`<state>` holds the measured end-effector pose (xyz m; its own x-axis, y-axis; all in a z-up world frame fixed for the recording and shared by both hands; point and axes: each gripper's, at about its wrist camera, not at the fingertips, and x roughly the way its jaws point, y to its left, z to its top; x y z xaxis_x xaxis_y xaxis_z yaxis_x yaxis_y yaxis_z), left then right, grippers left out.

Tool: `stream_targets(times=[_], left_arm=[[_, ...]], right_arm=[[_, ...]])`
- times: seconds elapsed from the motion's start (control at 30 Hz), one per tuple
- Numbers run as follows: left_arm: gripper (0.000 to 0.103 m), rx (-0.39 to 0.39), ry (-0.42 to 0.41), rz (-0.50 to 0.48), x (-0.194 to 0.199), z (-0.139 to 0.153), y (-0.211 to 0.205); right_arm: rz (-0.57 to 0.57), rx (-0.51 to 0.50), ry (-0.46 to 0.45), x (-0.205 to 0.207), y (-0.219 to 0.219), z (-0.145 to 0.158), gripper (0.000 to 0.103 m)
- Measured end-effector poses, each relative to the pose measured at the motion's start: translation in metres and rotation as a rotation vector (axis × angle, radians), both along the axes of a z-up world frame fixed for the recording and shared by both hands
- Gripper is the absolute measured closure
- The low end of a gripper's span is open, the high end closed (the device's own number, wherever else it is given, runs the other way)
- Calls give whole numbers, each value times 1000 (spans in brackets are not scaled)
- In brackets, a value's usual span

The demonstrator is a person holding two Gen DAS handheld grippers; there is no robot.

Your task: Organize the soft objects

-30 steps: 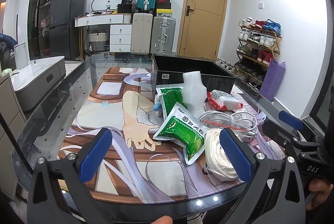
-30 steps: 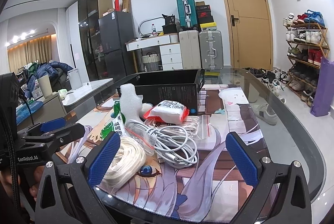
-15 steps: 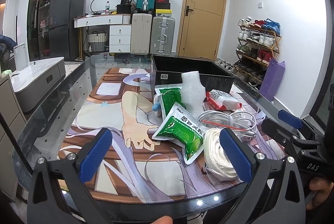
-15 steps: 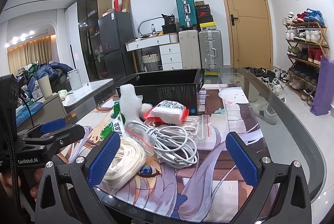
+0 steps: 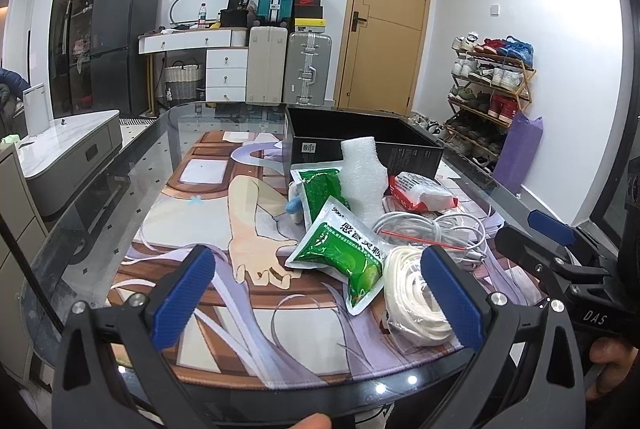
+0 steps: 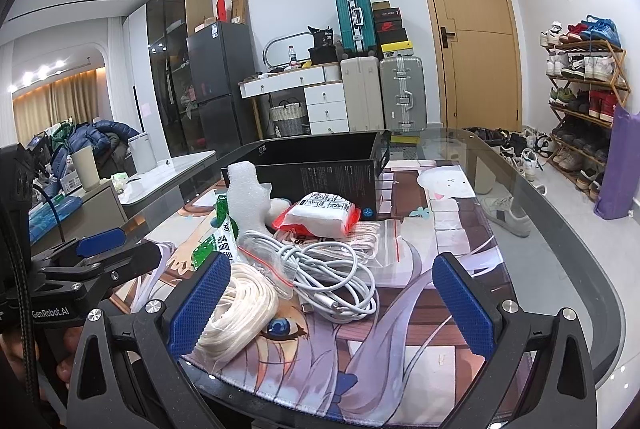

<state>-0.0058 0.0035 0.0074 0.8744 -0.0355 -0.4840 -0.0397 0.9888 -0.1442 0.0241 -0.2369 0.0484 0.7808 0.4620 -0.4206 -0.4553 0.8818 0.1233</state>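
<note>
Left wrist: glass table (image 5: 120, 197), printed mat (image 5: 208, 213), door (image 5: 384, 25) behind.

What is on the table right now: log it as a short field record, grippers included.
surface: glass table with printed mat
container: black box, open, behind the pile
pile: green sachet, foam piece, red-and-white pack, white cable, cream cord coil
left gripper: open, empty, before the pile
right gripper: open, empty, before the pile
</note>
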Motion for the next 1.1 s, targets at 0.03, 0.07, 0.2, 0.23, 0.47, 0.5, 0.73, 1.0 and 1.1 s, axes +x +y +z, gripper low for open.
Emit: stream_targets(times=[0.03,0.07,0.2,0.23,0.47,0.5,0.73,1.0,1.1], left_arm=[[0,-2,0,3,0,0,1],[0,-3,0,5,0,0,1],[0,2,1,6,1,0,0],[0,3,1,4,1,0,0],[0,29,-2,-11,2,-1,-6],[0,33,-5,-16,2,-1,-7],[0,86,1,-99,6,-4,-26],[0,145,1,-149,5,-7,-44],[0,148,13,-168,8,-8,-48]], right_arm=[[-1,2,0,1,-1,1,0],[-1,3,-2,1,-1,1,0],[-10,3,-7,2,-3,3,0],[-11,6,-9,2,-4,3,0],[-36,15,-20,1,-10,7,0],[-37,18,-21,1,-11,8,0],[-52,30,-11,3,-17,9,0],[-87,18,-26,5,-23,12,0],[-91,17,-19,6,-24,11,0]])
